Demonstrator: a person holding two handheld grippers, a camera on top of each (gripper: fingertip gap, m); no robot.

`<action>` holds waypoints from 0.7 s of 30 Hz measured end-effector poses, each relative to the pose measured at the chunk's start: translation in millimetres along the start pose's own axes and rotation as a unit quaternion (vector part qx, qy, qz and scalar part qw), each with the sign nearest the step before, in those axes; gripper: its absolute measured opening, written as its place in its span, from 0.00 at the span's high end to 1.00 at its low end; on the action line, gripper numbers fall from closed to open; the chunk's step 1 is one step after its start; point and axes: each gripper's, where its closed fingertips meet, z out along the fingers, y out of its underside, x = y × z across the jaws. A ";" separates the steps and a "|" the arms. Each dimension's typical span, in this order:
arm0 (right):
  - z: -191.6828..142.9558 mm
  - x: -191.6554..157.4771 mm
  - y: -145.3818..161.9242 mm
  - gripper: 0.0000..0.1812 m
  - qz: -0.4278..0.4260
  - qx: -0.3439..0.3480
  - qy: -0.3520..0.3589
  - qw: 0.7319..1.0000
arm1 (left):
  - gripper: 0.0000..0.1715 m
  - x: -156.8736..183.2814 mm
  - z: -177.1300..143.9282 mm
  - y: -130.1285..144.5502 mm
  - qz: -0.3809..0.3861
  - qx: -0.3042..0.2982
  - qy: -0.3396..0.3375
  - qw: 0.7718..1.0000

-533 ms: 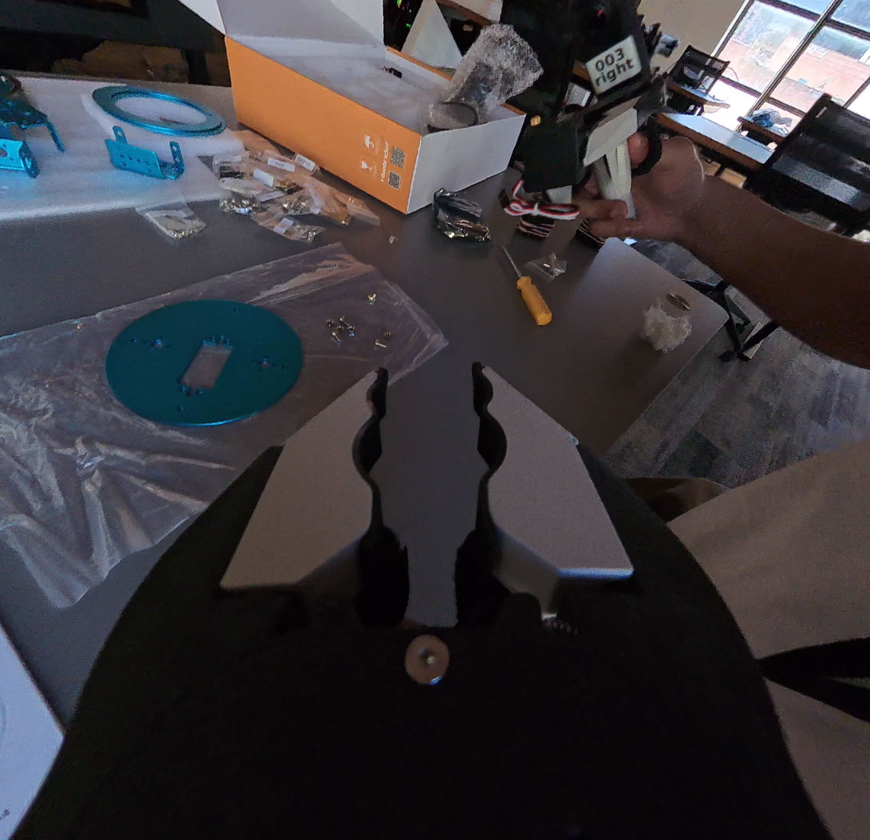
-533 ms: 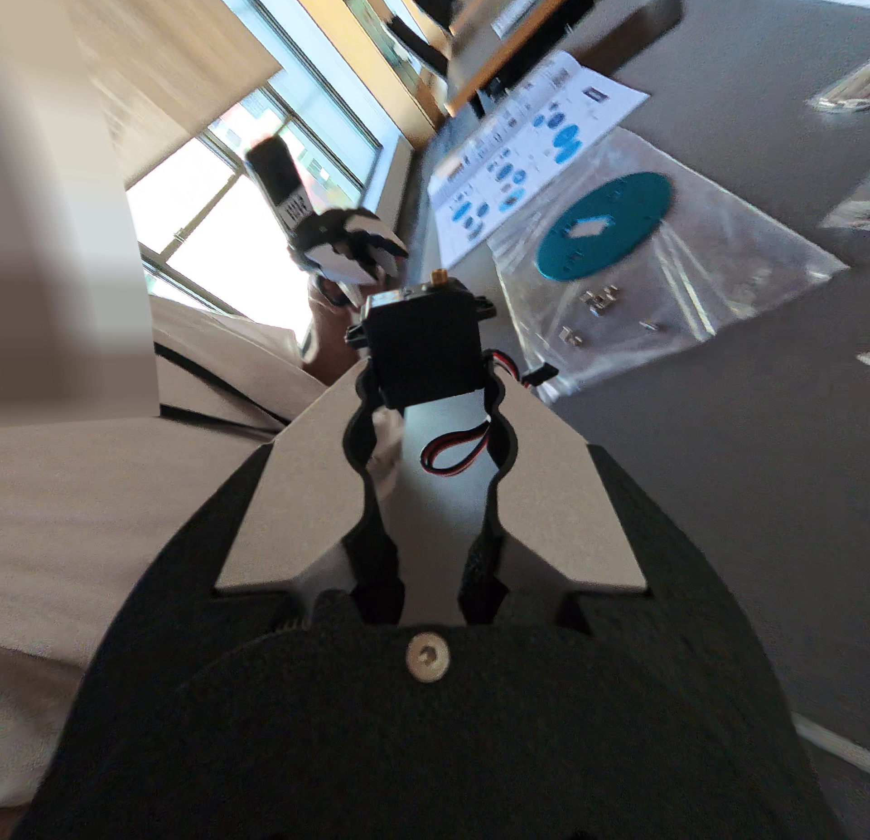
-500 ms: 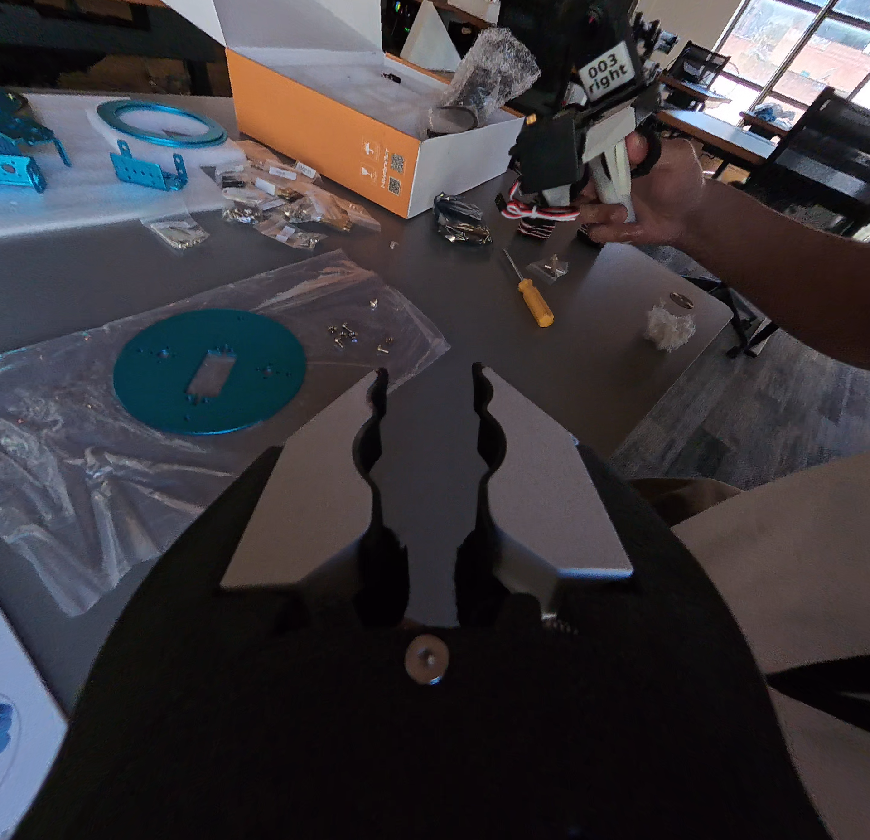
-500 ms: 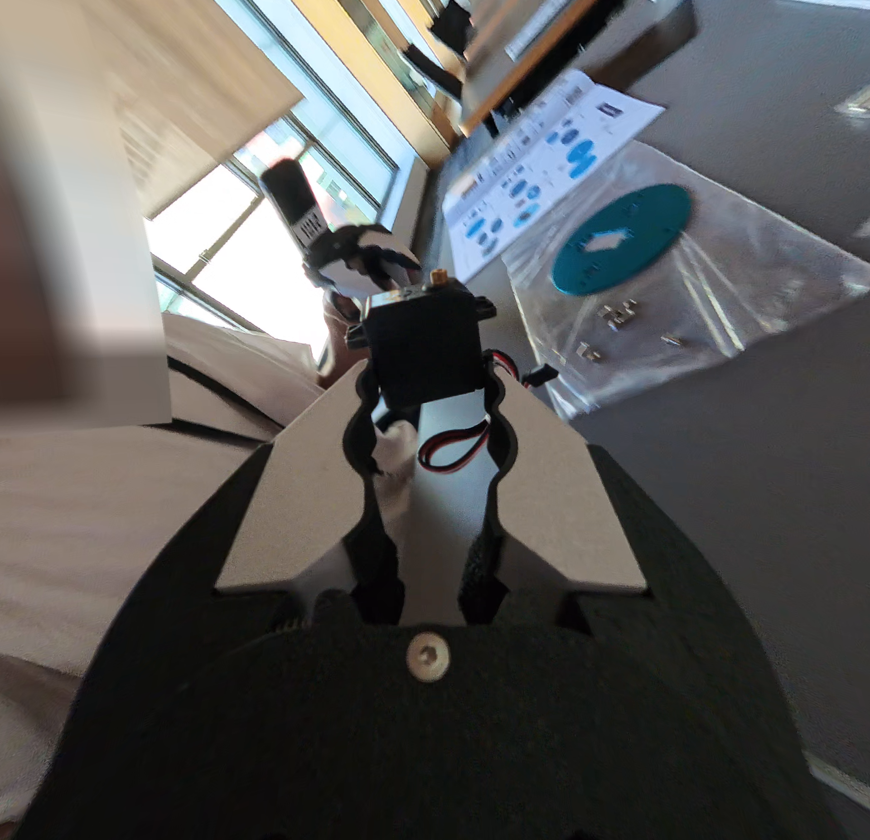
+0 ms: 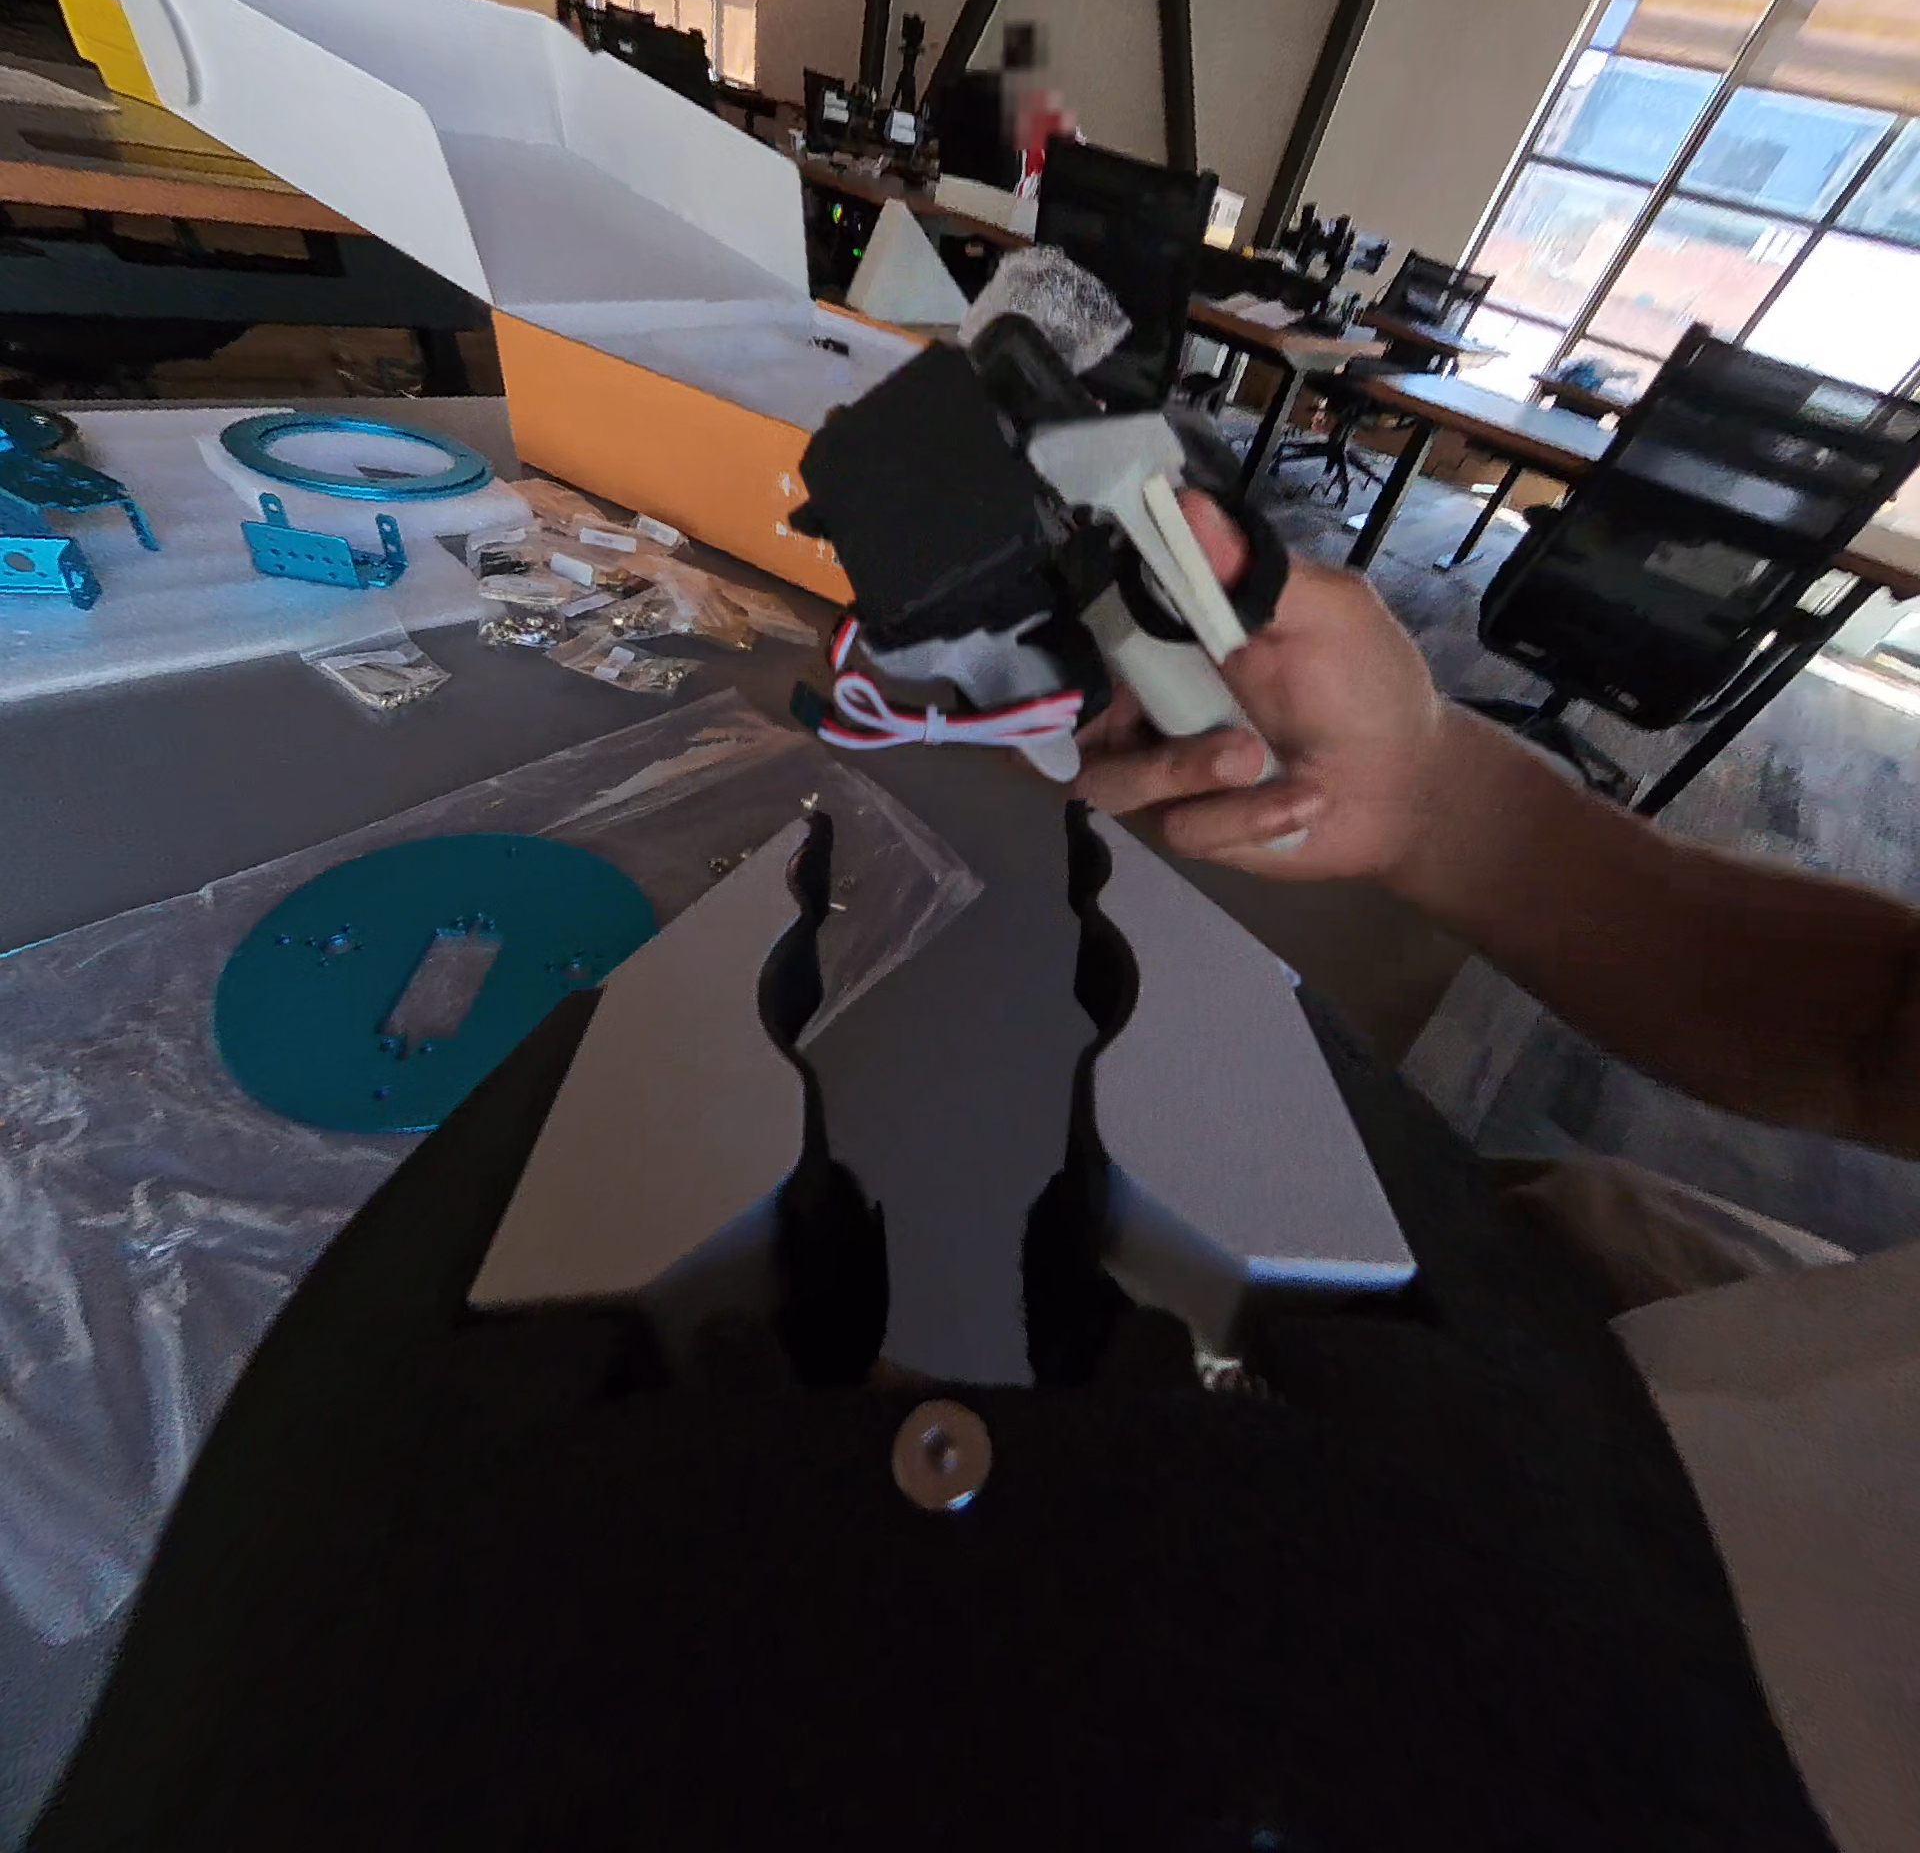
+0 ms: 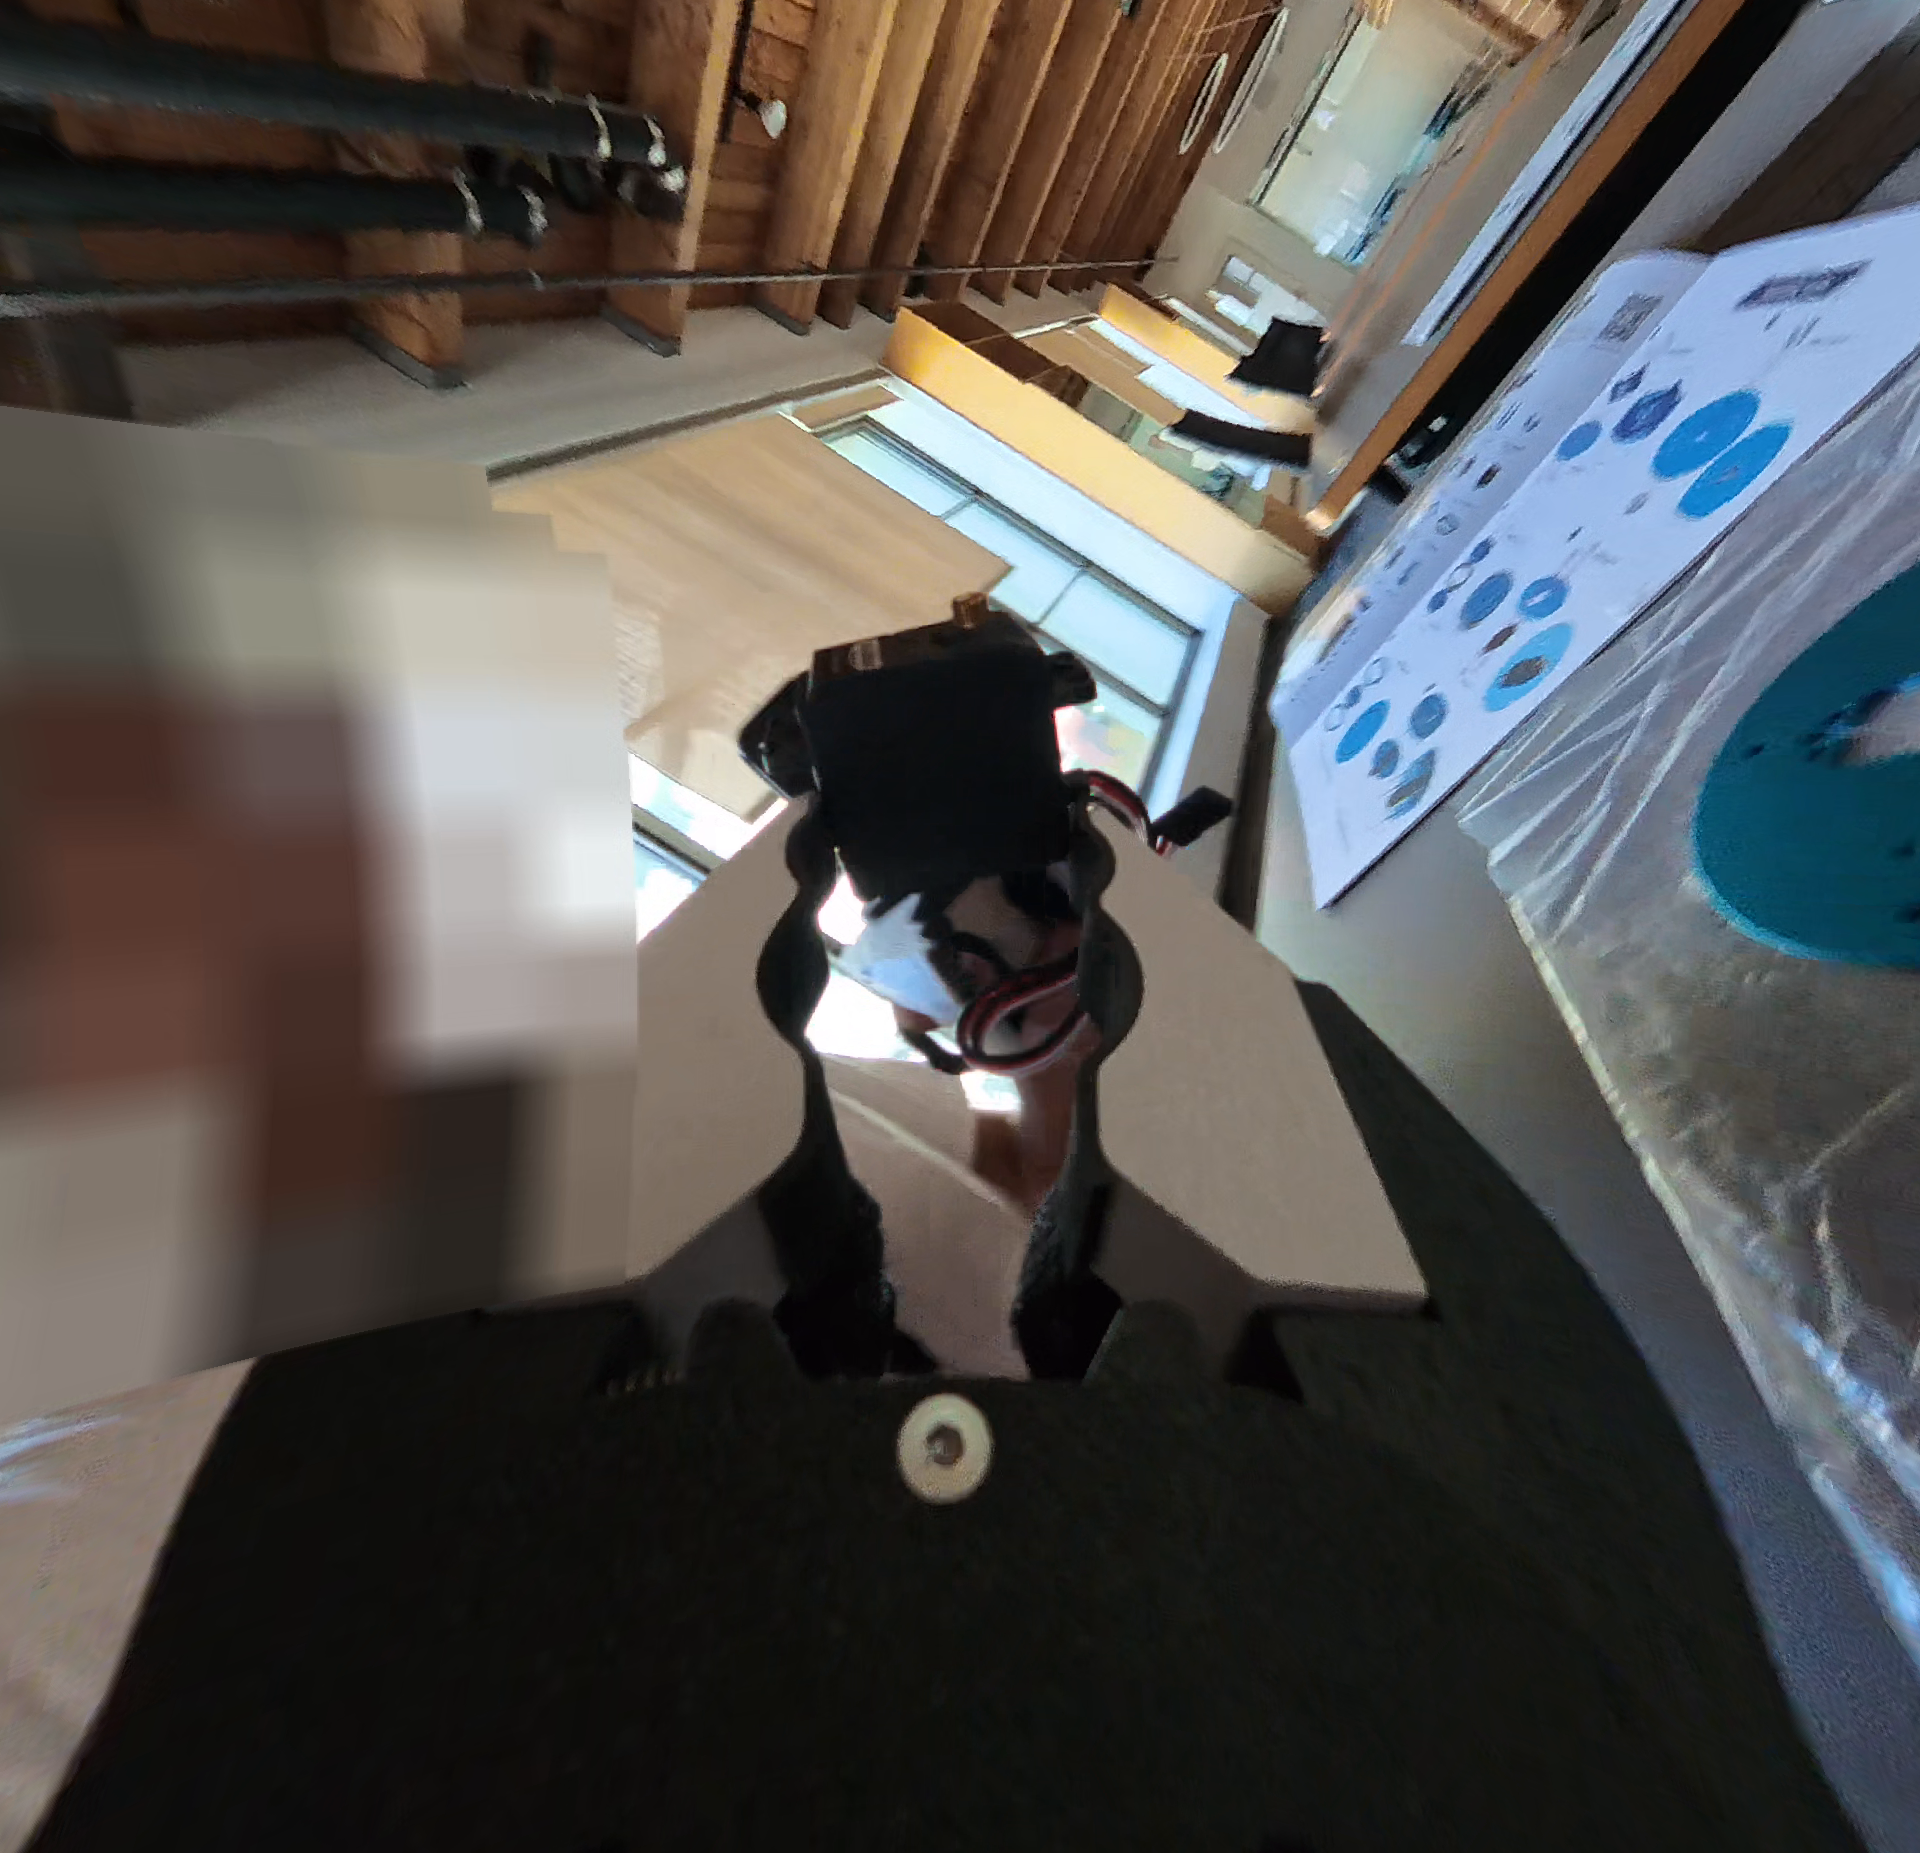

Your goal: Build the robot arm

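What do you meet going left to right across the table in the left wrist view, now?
Blue bracket → teal ring → teal disc → orange box → black servo held in the right tool → hand.

Bare grey table (image 5: 935, 1097) between open tongs; servo (image 5: 925, 515) close ahead.
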 end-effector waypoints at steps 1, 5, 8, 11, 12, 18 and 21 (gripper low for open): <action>7.4 2.3 1.9 0.76 -0.026 0.001 0.007 1.000 | 0.73 -5.0 0.2 -3.3 -0.010 0.009 0.001 1.000; 26.9 16.7 5.1 0.76 -0.168 0.024 0.087 0.982 | 0.70 -17.2 -2.2 -6.7 -0.009 0.031 0.009 0.999; 20.2 42.8 -5.1 0.76 -0.355 0.057 0.255 0.897 | 0.70 -27.9 -13.4 -4.1 0.033 0.027 -0.024 0.999; 9.9 53.9 -10.2 0.76 -0.486 0.070 0.387 0.780 | 0.70 -24.8 -24.1 -12.4 -0.017 0.048 0.015 0.999; 12.6 50.8 -7.8 0.76 -0.516 0.065 0.400 0.755 | 0.70 -24.9 -25.3 -14.8 -0.035 0.051 0.026 0.998; 15.8 40.2 -4.0 0.76 -0.644 0.038 0.491 0.585 | 0.70 -17.9 -11.7 -20.1 -0.010 0.050 0.026 0.998; 24.0 39.6 2.3 0.76 -0.649 0.031 0.480 0.590 | 0.71 -20.9 0.0 -14.7 0.013 0.037 0.003 0.999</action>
